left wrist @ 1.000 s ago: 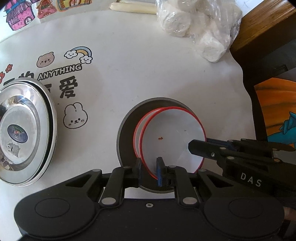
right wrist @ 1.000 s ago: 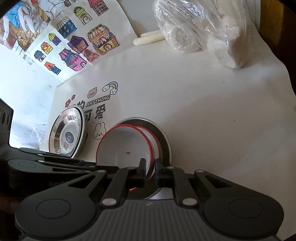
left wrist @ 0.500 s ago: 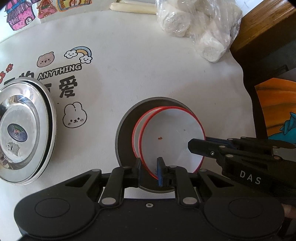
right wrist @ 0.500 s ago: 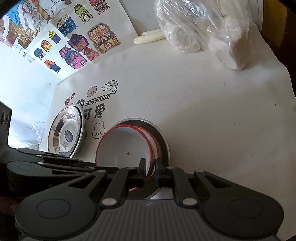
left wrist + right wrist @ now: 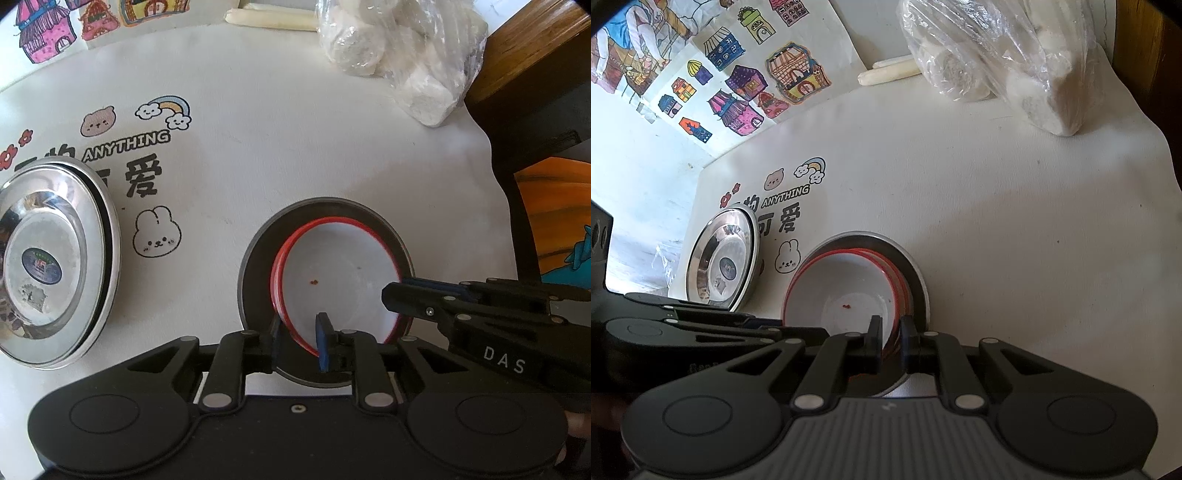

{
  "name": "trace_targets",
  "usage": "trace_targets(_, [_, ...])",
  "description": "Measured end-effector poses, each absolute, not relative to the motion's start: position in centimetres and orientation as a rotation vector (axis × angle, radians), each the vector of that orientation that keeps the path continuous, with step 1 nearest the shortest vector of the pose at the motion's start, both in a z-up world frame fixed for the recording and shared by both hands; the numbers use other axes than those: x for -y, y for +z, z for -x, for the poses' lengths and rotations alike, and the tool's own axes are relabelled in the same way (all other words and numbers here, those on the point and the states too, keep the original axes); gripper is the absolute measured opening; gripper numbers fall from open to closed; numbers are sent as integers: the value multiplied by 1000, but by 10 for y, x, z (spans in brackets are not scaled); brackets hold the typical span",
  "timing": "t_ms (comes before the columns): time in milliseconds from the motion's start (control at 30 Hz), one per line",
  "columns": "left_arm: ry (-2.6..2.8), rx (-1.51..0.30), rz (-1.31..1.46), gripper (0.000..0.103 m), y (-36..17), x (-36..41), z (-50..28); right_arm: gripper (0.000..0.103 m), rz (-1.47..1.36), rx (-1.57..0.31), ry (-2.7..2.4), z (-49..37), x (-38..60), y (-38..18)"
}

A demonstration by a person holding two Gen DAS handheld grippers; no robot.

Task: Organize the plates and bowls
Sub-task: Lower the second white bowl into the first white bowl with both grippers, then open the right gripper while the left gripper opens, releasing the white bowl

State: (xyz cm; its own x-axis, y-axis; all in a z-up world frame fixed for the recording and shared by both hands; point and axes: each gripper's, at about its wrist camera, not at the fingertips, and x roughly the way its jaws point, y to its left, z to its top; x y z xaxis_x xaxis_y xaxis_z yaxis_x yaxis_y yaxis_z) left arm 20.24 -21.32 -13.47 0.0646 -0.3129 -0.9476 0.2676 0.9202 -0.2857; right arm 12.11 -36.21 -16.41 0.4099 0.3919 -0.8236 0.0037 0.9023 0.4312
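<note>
Only the left view shows the left gripper [image 5: 301,341] opening astride the red-rimmed bowl [image 5: 332,273]; the right view shows the right gripper [image 5: 891,341] clamping its rim

Bright, sharp daylight; fisheye bending at edges, dark corners

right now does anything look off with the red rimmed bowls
Yes. The top red-rimmed bowl sits off-centre in the one beneath, not nested flush, and has a small red speck inside. The stack rests in a grey metal dish.
</note>
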Motion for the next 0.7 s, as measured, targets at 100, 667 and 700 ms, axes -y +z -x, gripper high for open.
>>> trace_targets(100, [-443, -1441, 36, 22, -134, 213, -203, 11, -401, -1127, 249, -121, 363, -164])
trace_targets(667, [-473, -1411, 56, 24, -128, 205, -198, 17, -406, -1096, 207, -110, 363, -157])
trace_targets(700, [-477, -1410, 56, 25, -128, 205, -197, 18, -405, -1090, 203, -108, 363, -156])
